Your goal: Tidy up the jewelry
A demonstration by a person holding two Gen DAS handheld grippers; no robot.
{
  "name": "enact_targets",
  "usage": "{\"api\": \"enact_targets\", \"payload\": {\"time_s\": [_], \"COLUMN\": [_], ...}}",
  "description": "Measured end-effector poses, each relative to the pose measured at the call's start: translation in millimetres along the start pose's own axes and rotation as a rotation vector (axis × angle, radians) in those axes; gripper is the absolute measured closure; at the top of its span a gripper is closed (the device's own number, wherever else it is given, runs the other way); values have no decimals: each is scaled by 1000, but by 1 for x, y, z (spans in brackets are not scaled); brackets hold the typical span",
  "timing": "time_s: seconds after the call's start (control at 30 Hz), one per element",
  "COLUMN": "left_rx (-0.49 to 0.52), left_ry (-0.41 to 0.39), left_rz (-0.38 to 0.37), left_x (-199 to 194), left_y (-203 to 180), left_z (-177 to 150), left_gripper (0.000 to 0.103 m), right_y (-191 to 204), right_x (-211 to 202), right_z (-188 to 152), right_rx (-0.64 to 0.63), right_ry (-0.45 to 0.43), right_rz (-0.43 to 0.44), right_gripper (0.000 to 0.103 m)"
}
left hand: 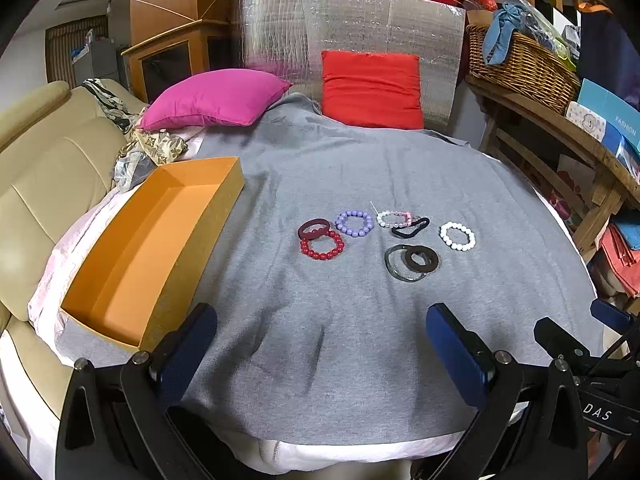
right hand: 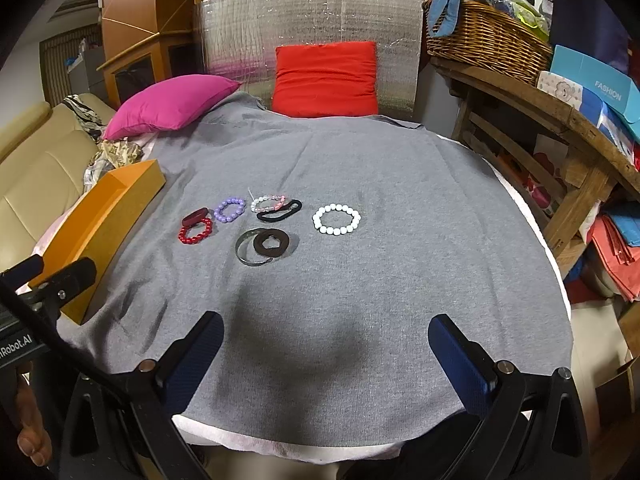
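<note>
Left tongs (left hand: 320, 344) & right tongs (right hand: 326, 350): both spread wide apart, nothing between the pads, hovering over the near part of the grey cloth (left hand: 360, 168) that covers the bench.

Jewelry sits in a loose cluster mid-cloth, well apart from both tongs:
- red bead bracelet (left hand: 322, 245), touching/overlapping a dark red band (left hand: 315, 227) at its far-left side;
- purple bead bracelet (left hand: 353, 223), just right of those two;
- clear-pink bead bracelet (left hand: 394, 219), w/ a black hair tie (left hand: 411, 227) touching its near-right side;
- white bead bracelet (left hand: 457, 236), rightmost, apart from the rest;
- dark flat ring (left hand: 419, 259) overlapping a thin grey bangle (left hand: 394, 266), nearest item to the tongs.

Orange box (left hand: 160, 240): open-topped, long, lying along the left cloth edge; its near corner is close to the left finger of the left tongs. Inside looks bare as far as seen.

Open room: a broad strip of bare cloth lies between tongs & cluster, also beyond the cluster up to the cushions. Cloth near edge falls just below the tongs; right edge curves close to a wooden shelf (right hand: 520, 92) carrying a wicker basket (right hand: 484, 40). Far edge: pink cushion (left hand: 216, 100) at left, red cushion (left hand: 372, 88) centre, against a silver foil panel (left hand: 352, 24). Beige sofa (left hand: 52, 168) borders the left side beyond the box.
</note>
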State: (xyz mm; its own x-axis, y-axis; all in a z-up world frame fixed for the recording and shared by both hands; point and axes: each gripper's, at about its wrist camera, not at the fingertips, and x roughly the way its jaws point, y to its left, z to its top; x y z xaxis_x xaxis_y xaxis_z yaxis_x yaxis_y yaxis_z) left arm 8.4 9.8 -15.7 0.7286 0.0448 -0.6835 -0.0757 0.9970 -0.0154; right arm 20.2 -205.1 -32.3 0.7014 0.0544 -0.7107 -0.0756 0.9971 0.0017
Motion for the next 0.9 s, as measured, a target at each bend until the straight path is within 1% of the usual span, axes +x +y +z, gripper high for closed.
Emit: {"api": "enact_targets", "payload": {"time_s": [0.9], "left_rx": [-6], "left_ry": [37], "left_rz": [15], "left_x": [11], "left_y": [4], "left_z": [-4], "left_gripper": [0], "right_y": [0], "right_x": [7], "right_z": [-1], "right_rx": [-1], "right_ry": [15], "right_rz": [-4], "right_gripper": [0]}}
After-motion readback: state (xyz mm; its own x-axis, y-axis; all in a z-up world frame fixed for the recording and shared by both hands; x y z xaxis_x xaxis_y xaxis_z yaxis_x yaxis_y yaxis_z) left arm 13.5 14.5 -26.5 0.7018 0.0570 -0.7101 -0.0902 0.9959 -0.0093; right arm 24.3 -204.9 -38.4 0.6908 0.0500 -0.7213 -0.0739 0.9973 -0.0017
